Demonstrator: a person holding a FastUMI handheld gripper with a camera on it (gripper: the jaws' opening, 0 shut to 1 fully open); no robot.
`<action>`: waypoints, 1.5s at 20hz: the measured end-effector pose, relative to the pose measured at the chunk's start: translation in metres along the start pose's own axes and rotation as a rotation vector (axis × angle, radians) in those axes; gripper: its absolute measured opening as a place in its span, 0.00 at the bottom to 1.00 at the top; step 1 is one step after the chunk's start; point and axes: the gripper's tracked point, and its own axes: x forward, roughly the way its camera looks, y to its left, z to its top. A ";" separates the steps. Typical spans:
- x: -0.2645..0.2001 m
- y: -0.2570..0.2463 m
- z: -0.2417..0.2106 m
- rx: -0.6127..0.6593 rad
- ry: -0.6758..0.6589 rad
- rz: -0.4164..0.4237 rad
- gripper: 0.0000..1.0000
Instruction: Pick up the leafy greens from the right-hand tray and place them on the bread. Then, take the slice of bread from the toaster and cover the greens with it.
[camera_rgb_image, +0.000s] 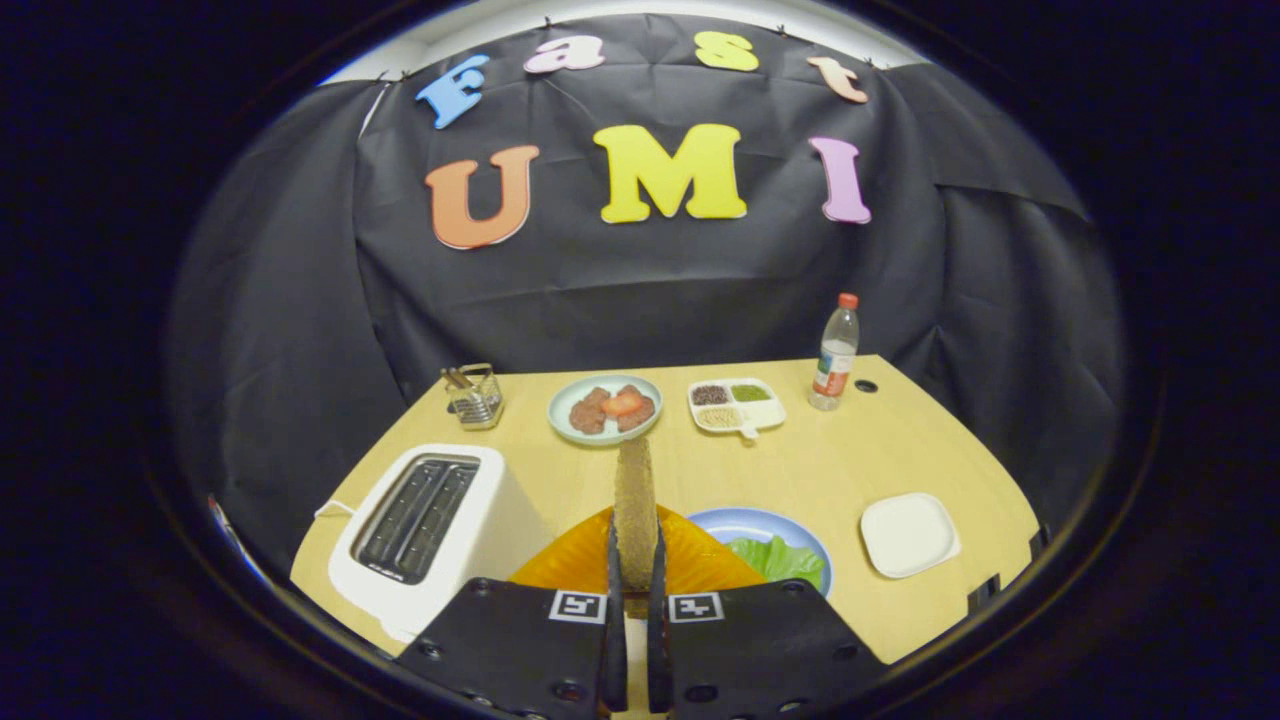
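Your claw is clamped on a slice of bread, held upright on its edge between both fingers.

Left of the fingers and just ahead sits the white toaster with both slots bare. Beyond it, at the far edge of the wooden table, stands a small wire holder. Directly under and behind your slice is an orange plate. Farther ahead lie a pale plate of meat and tomato and a divided dish of seeds. Just right of the fingers, the leafy greens rest on a blue plate. Farther right is a white square dish, with a bottle well beyond it.
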 end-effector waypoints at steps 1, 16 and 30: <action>0.005 -0.005 -0.005 0.015 0.010 0.004 0.08; 0.053 -0.088 -0.061 0.090 0.082 -0.030 0.12; 0.052 -0.093 -0.087 -0.001 0.155 0.047 0.60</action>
